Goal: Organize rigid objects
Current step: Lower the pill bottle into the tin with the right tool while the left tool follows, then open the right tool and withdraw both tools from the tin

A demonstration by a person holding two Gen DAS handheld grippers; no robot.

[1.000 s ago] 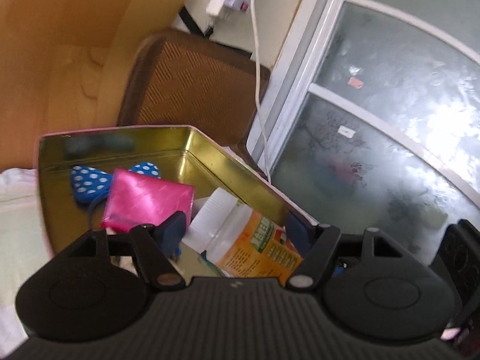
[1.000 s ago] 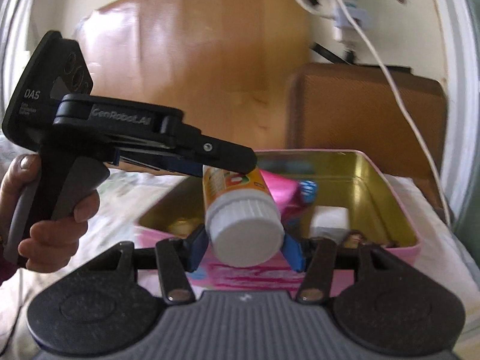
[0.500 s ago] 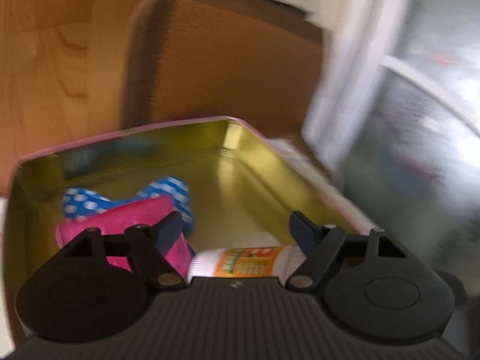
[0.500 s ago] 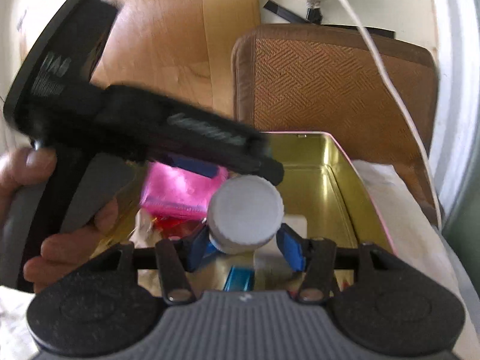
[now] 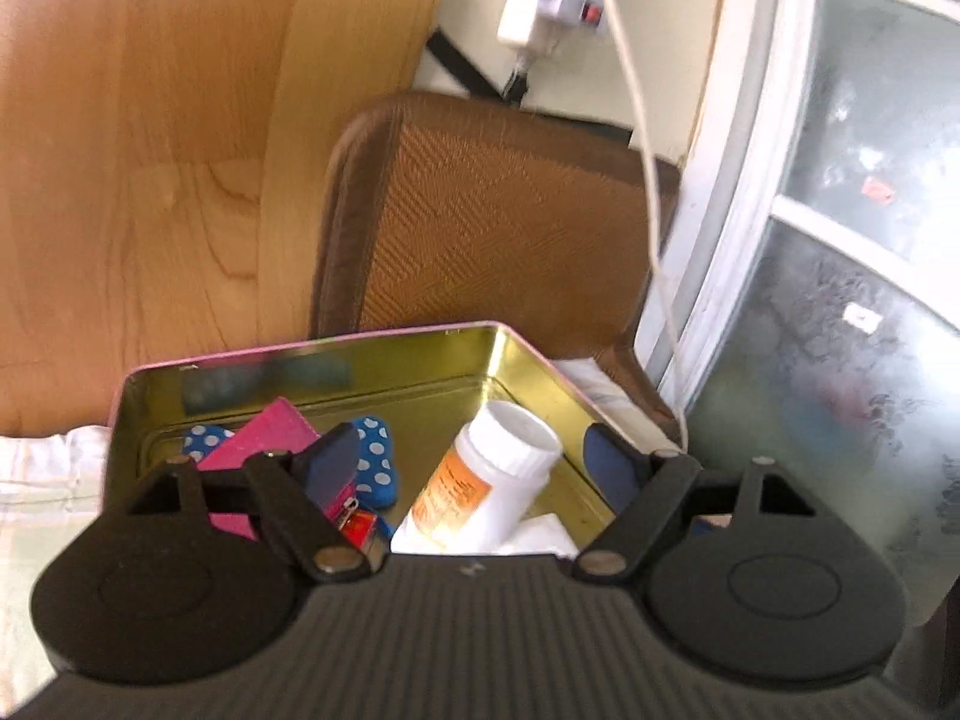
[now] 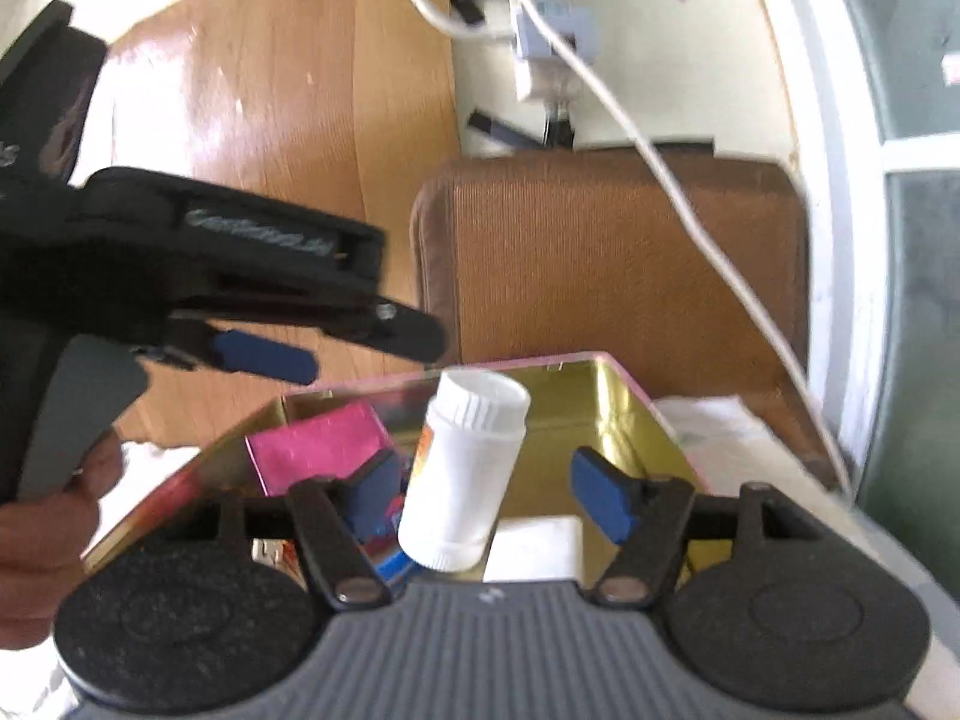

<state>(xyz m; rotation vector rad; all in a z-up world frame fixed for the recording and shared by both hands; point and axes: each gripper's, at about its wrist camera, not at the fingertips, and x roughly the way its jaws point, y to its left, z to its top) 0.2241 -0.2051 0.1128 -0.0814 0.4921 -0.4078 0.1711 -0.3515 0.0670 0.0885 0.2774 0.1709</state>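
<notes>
A gold tin with a pink rim [image 5: 300, 349] [image 6: 630, 420] holds a pink pouch [image 5: 258, 438] [image 6: 318, 444], a blue polka-dot piece [image 5: 375, 468], a small red item [image 5: 360, 525] and a white box [image 6: 534, 546]. A white bottle with an orange label [image 5: 480, 480] [image 6: 462, 480] leans in the tin, cap pointing up and away. My right gripper [image 6: 486, 498] has the bottle between its jaws; they are opening and neither pad touches it. My left gripper [image 5: 468, 462] [image 6: 366, 348] hovers open above the tin's left side, holding nothing.
The tin sits on a pale cloth [image 5: 36, 468]. Behind it a brown woven cushion [image 5: 492, 222] leans on the wall, beside a wooden panel [image 5: 150, 150]. A white cable [image 5: 648, 180] hangs from a power strip [image 6: 546, 30]. A window frame [image 5: 738, 180] closes off the right.
The right gripper brought the bottle over the tin and spread its jaws; the bottle now leans inside, free of the pads. The left gripper drew back and up from the tin.
</notes>
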